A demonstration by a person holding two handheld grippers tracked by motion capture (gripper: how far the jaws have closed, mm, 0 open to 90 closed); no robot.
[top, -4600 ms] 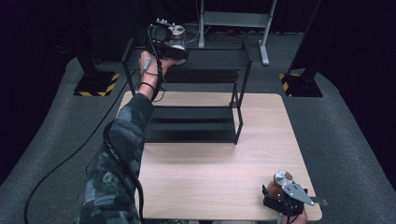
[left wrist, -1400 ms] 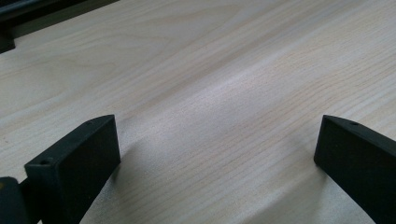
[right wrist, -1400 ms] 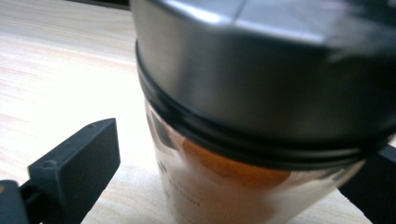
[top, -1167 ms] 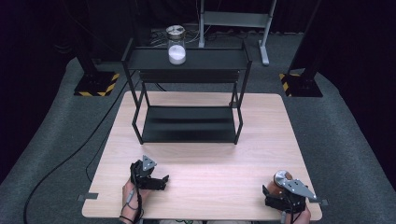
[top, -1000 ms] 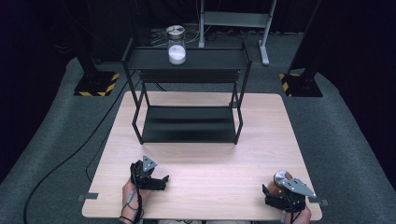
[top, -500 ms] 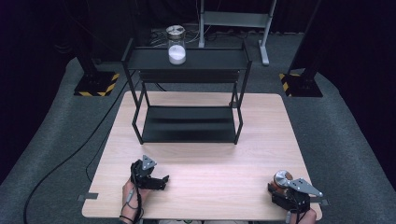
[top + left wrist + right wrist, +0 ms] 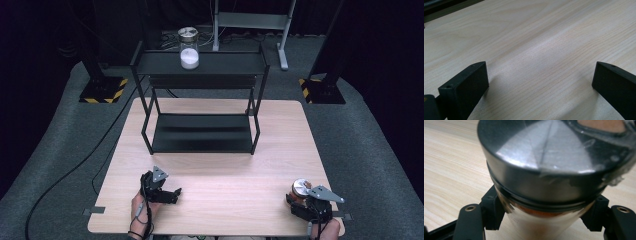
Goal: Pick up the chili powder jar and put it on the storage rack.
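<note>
Metal-lidded jar point(image 7: 300, 188) between right gripper point(image 7: 307, 204) fingers, near table's point(image 7: 225, 165) front right corner.

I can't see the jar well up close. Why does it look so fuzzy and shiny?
Right gripper view: the jar sits too near the lens, so it blurs, and its lid glares. High view: the same jar looks small but sharper, on a brightly lit table.

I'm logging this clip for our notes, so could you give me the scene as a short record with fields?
Setting: wooden table with a black two-level rack at its far side.
On rack top: clear jar with a metal lid and white contents.
Right claw: shut on a jar with a metal lid and orange-brown contents, at the table's near right corner.
Left claw: open, nothing between its jaws, low over the table at the near left.
Rack lower shelf: bare.
</note>
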